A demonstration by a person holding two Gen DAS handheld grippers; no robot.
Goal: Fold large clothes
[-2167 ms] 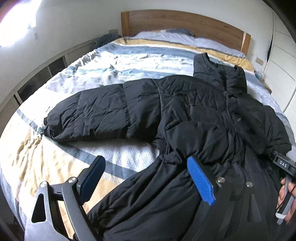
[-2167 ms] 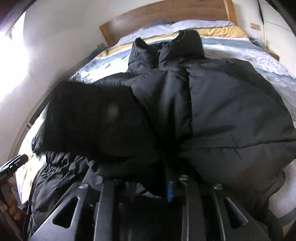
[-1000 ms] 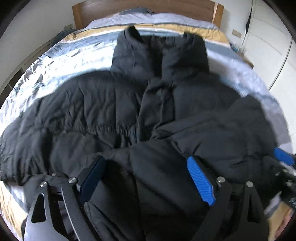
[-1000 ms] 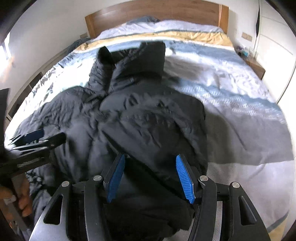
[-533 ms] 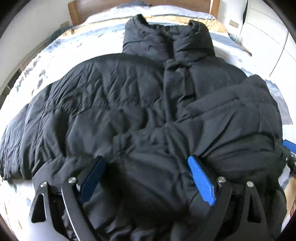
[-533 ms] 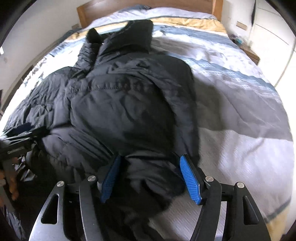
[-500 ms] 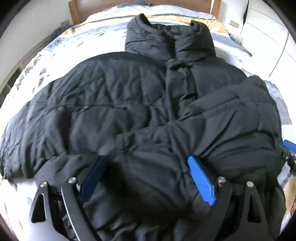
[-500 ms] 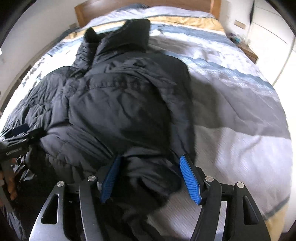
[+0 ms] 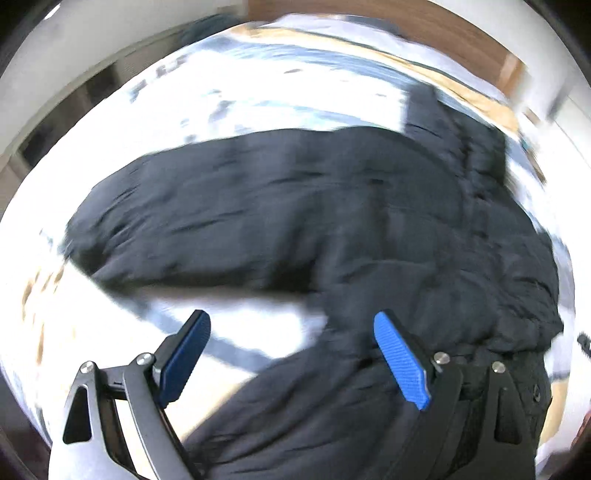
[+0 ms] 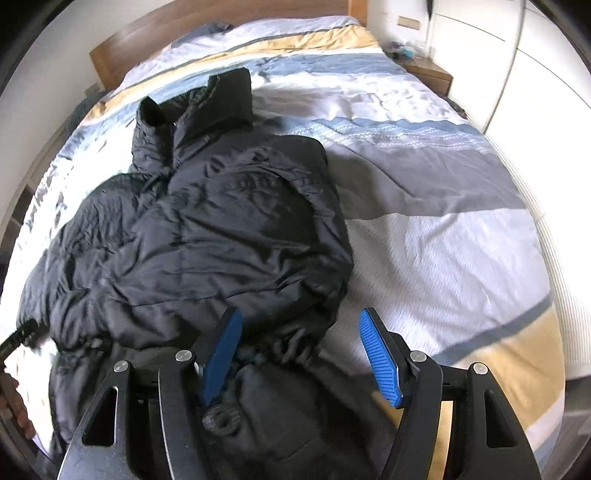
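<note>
The jacket (image 10: pixel 207 229) ahead of the right gripper (image 10: pixel 301 354) is black with a slight sheen. The duvet (image 10: pixel 443 229) beyond and to its right carries bands of white, grey, pale blue and mustard yellow. Both grippers, the left gripper (image 9: pixel 291 358) included, have blue ribbed pads (image 10: pixel 380 358) on black frames. The headboard (image 10: pixel 221 14) is brown wood.

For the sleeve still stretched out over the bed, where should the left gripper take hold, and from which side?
Probably at the cuff end of the outstretched sleeve. It lies flat across the bedspread, away from the jacket body, its tip free. The open left gripper could come in from the sleeve's outer end, then carry it across.
</note>
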